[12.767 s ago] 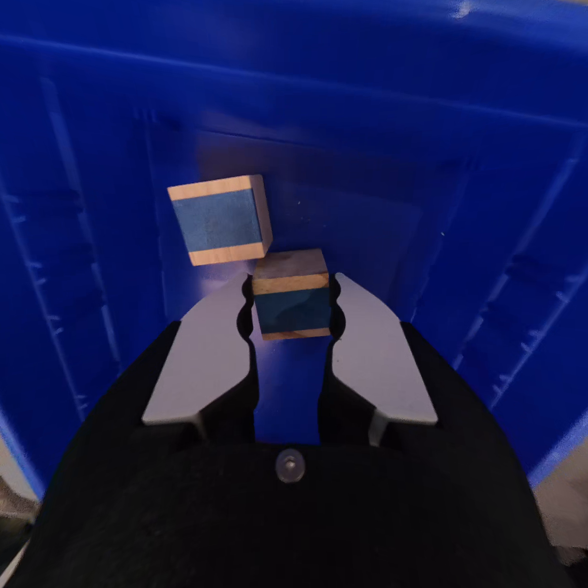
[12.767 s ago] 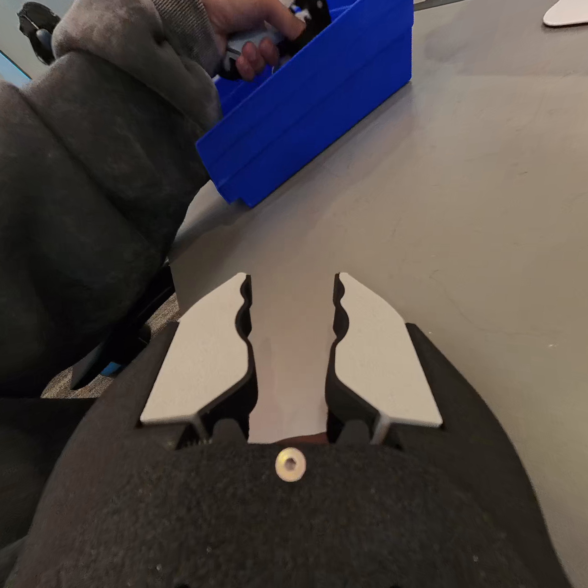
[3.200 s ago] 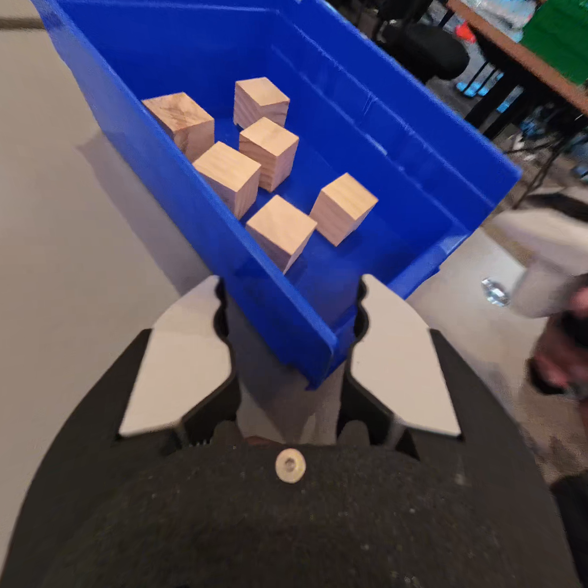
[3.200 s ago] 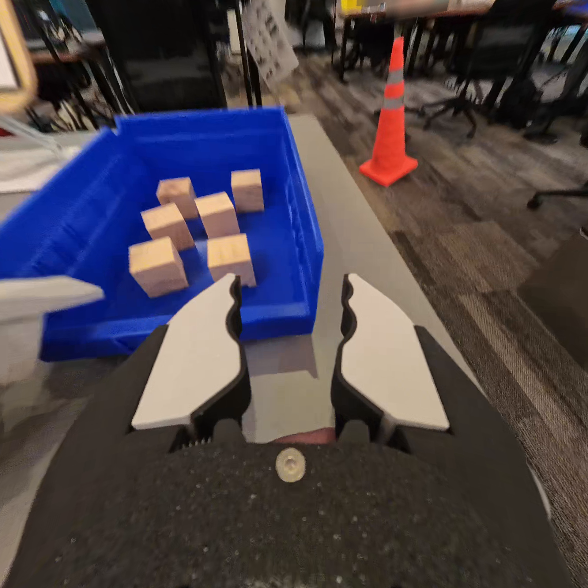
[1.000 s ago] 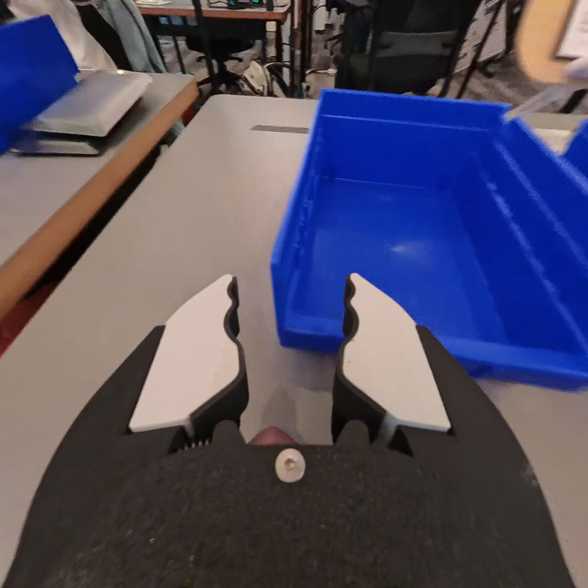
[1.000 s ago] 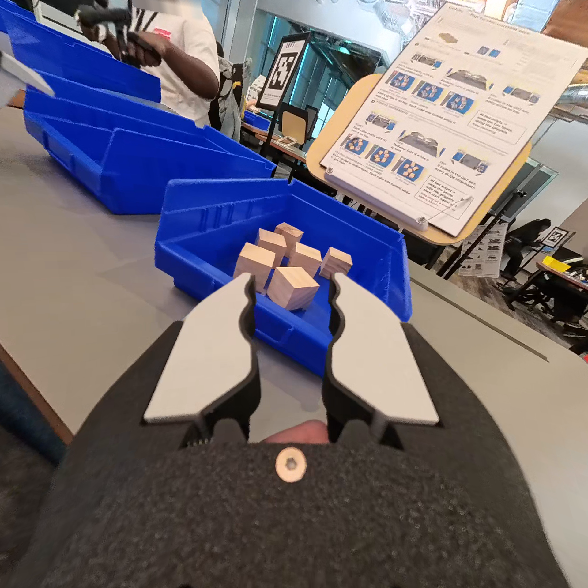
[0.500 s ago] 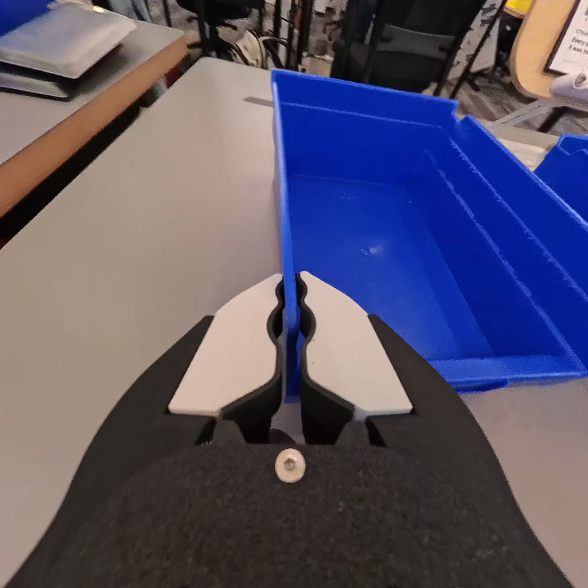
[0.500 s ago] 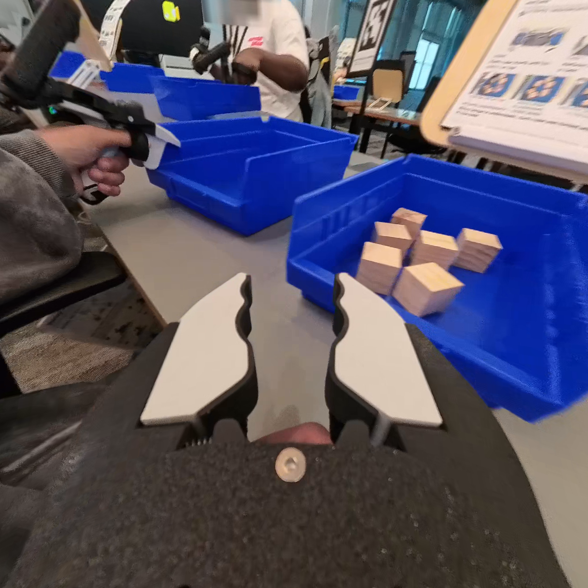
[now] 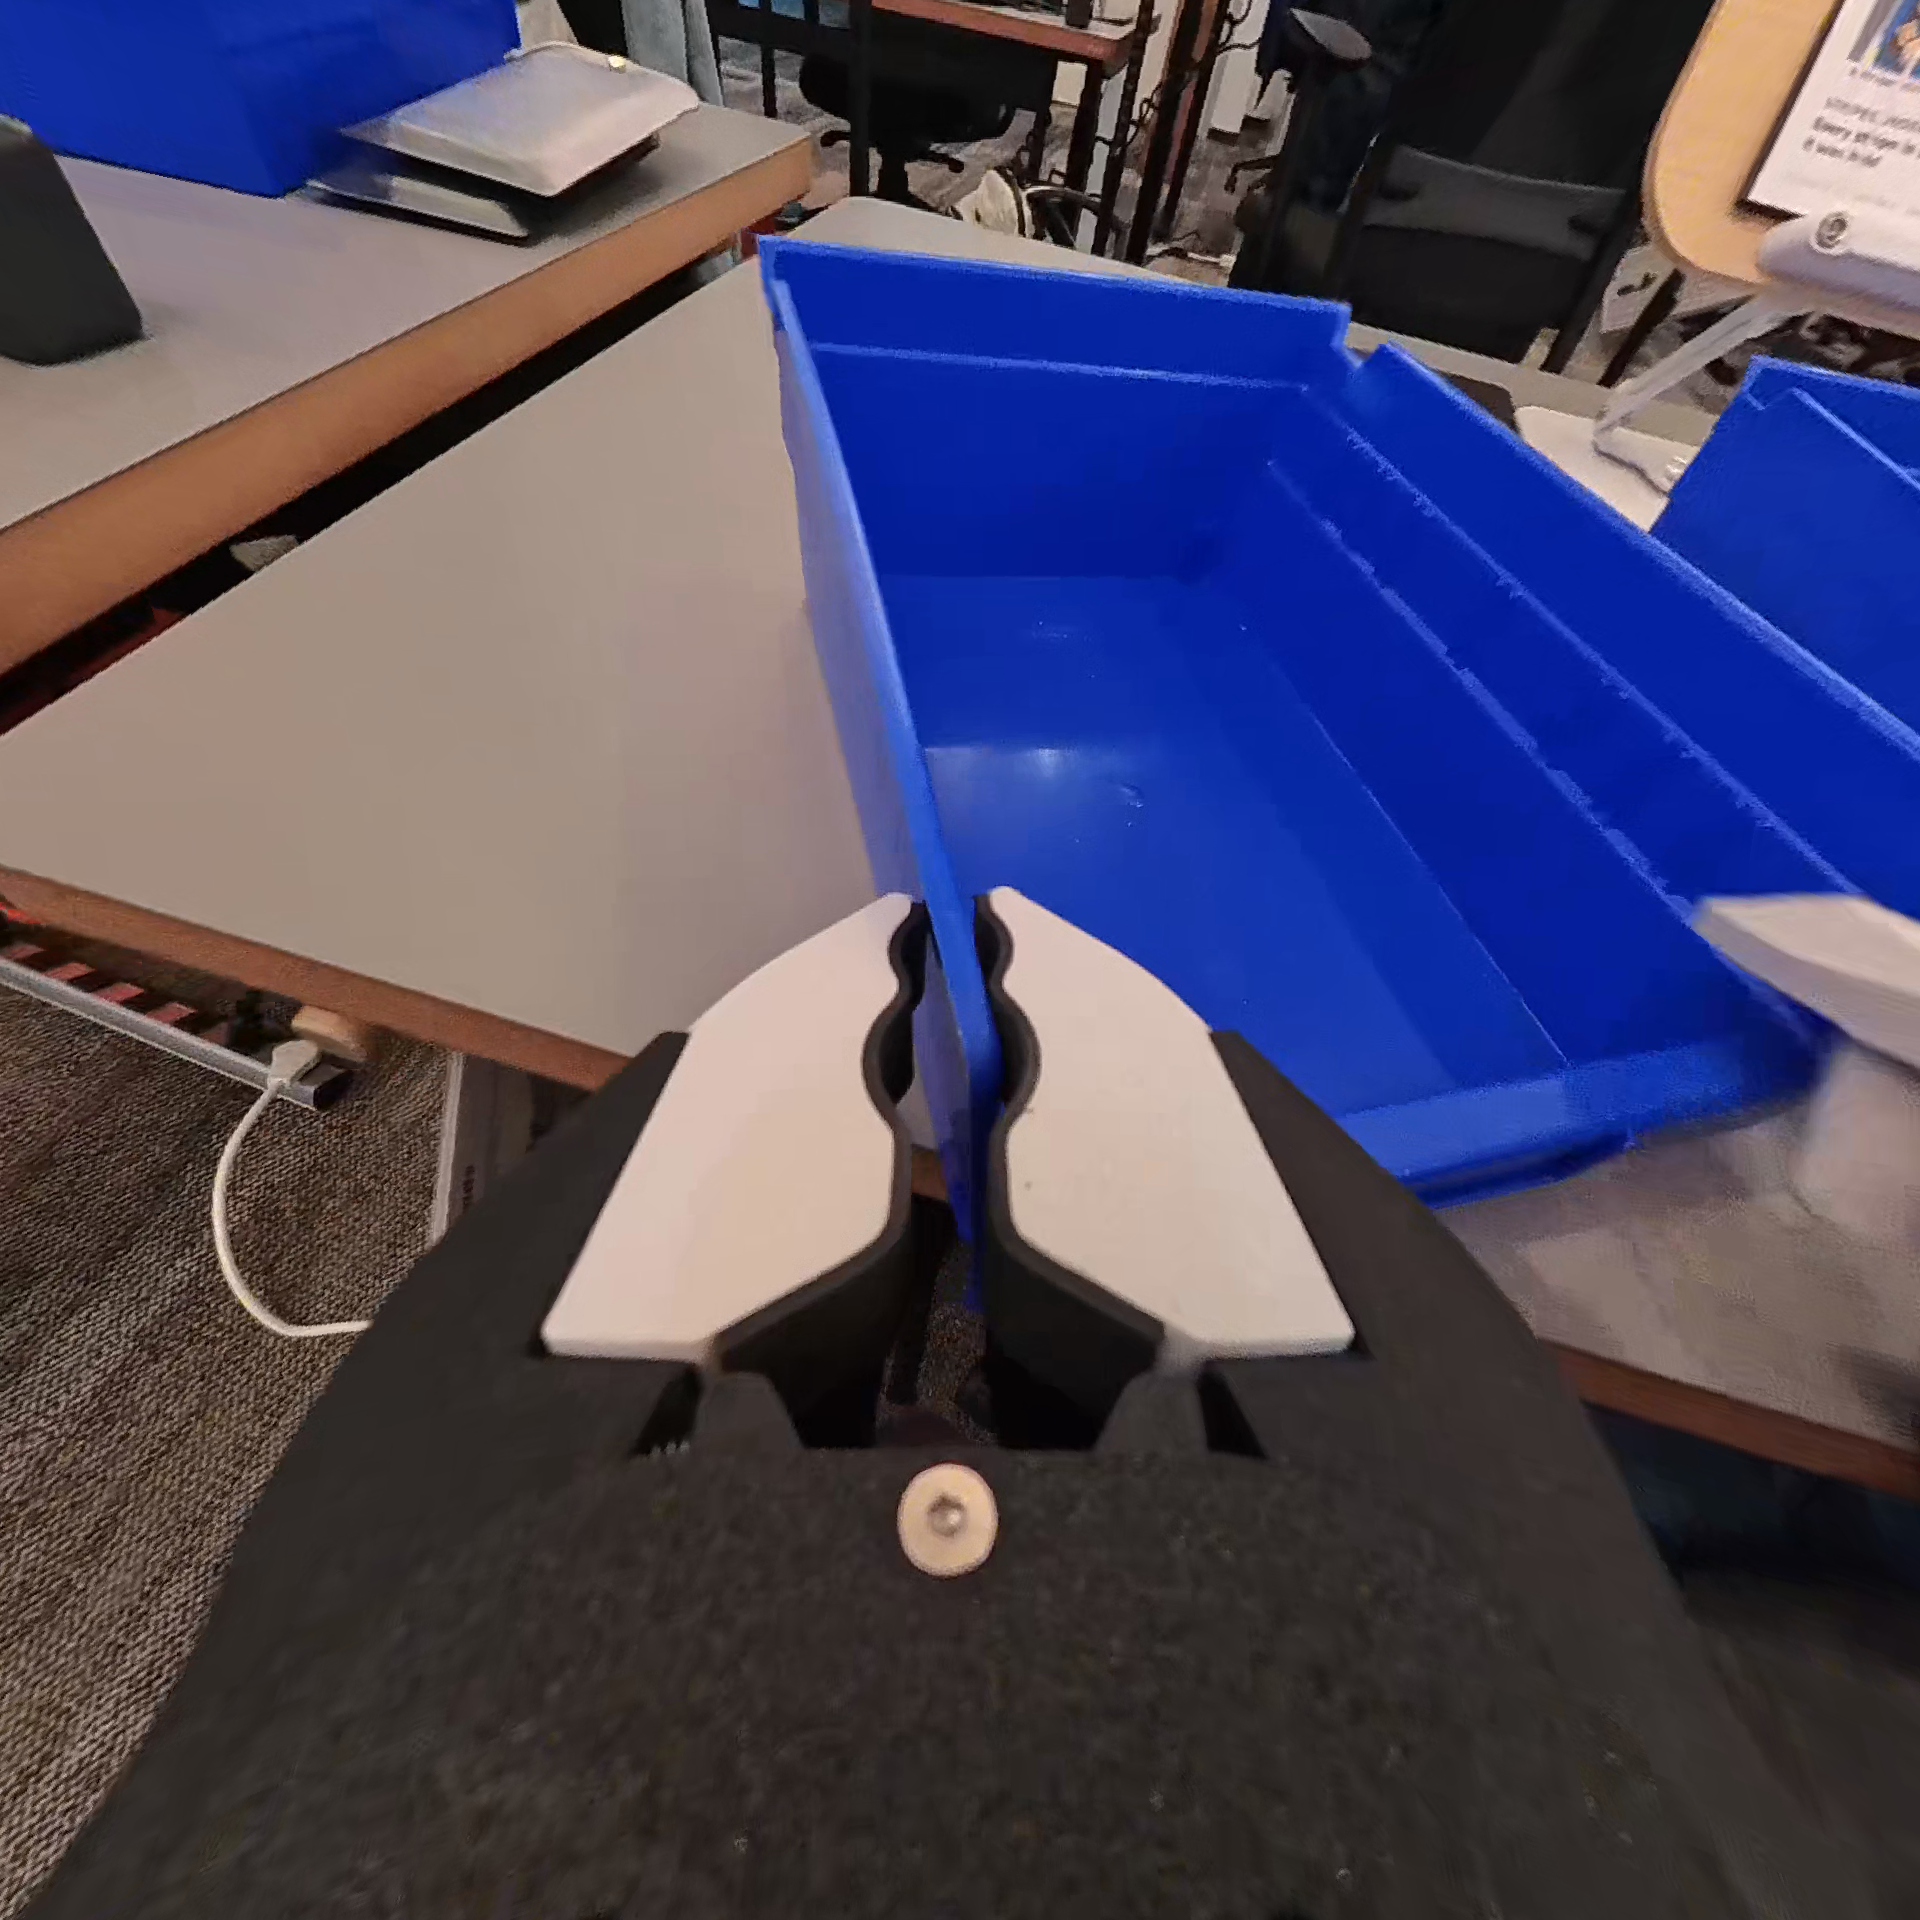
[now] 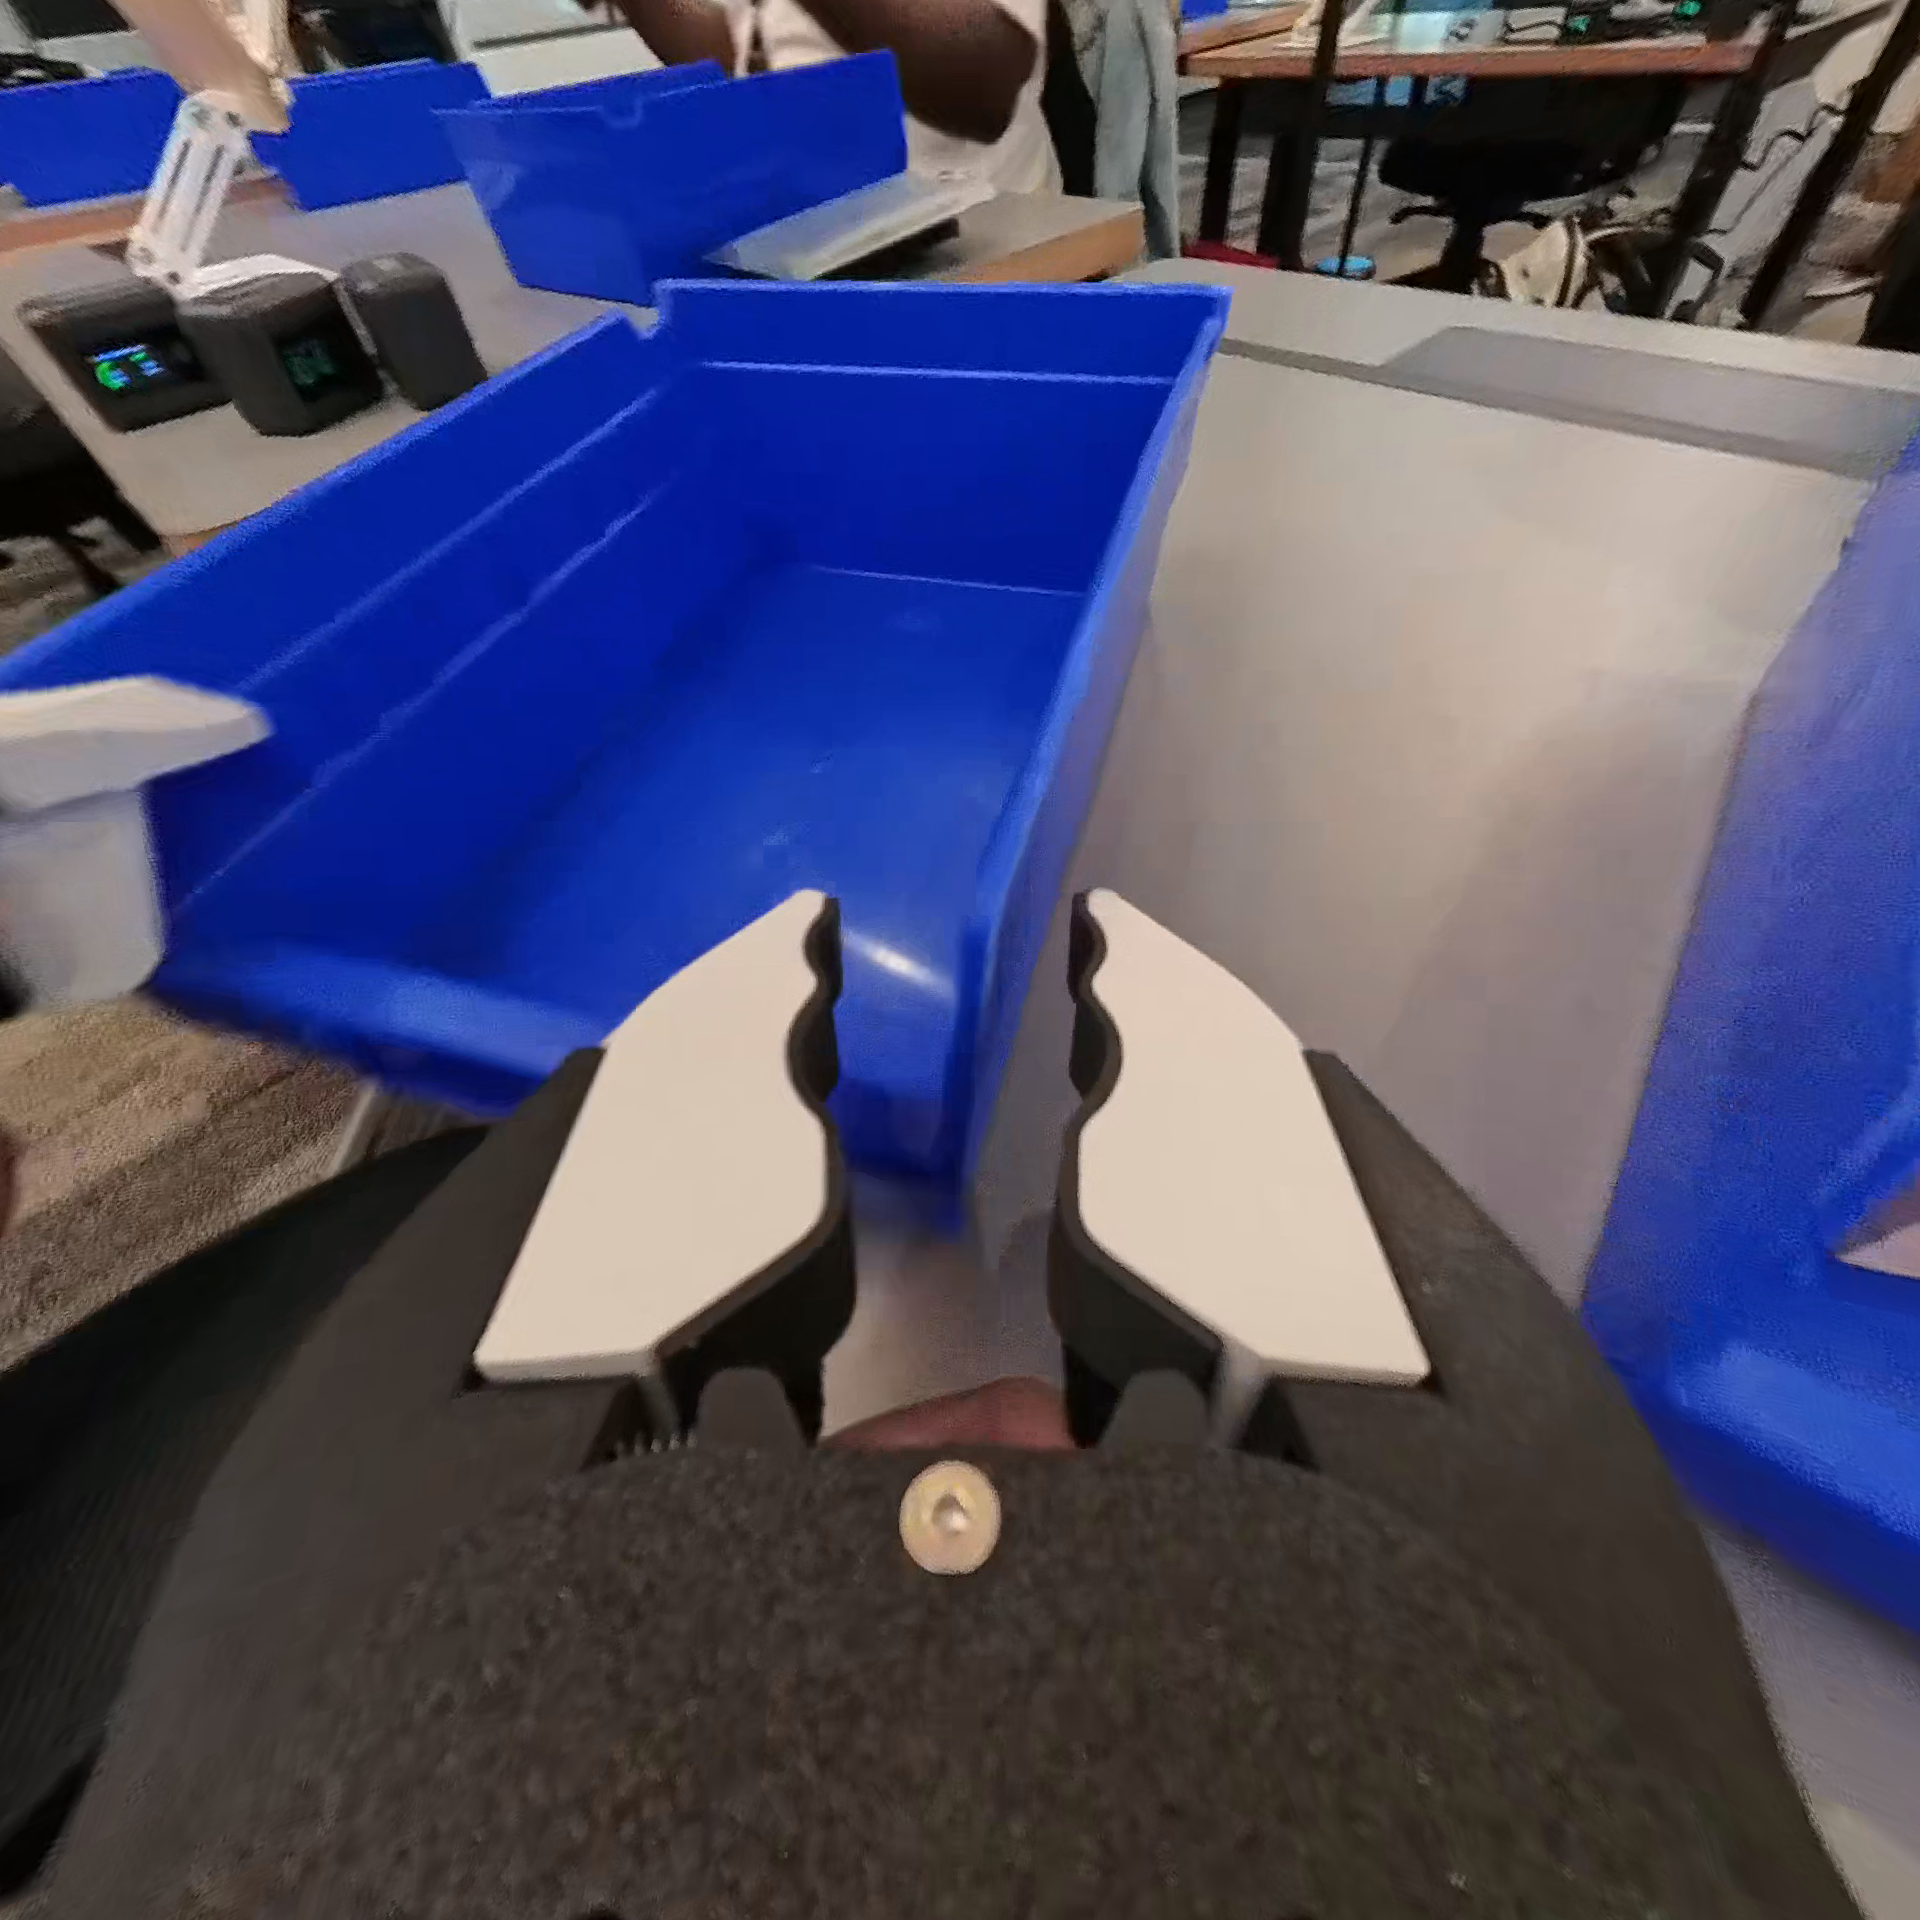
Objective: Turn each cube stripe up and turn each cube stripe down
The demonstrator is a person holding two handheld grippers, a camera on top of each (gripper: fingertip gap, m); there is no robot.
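Left grip: I am pinching the near left wall of the empty blue bin (image 9: pixel 1195 790) with my left gripper (image 9: pixel 951 935), its jaws closed narrow on the thin plastic edge.

Right grip: I am holding my right gripper (image 10: pixel 951 940) with its jaws apart and nothing between them, straddling the bin's near right corner without yet biting.

Where the cubes are: I am seeing no cubes in either view; this bin's floor is bare, and a second blue bin (image 10: pixel 1787 1091) is sitting just beside it on the grey table (image 9: pixel 499 665), its inside hidden from me.

Risk, one-sided hold: I am judging that the bin could twist or slip out of the left pinch, since only one wall is gripped and the plastic looks smooth.

Risk, table edge: I am reckoning the bin's near end is close to the table's front edge, so a pull towards me could tip it off.

Risk, collision: I am wary that closing the right jaws off-line could shove the corner sideways into the neighbouring bin.

Writing: I am noticing a printed sheet on a wooden board (image 9: pixel 1704 135) at upper right, and small lit screens on dark boxes (image 10: pixel 239 343) in the right view; no brand marks are showing on the bins.
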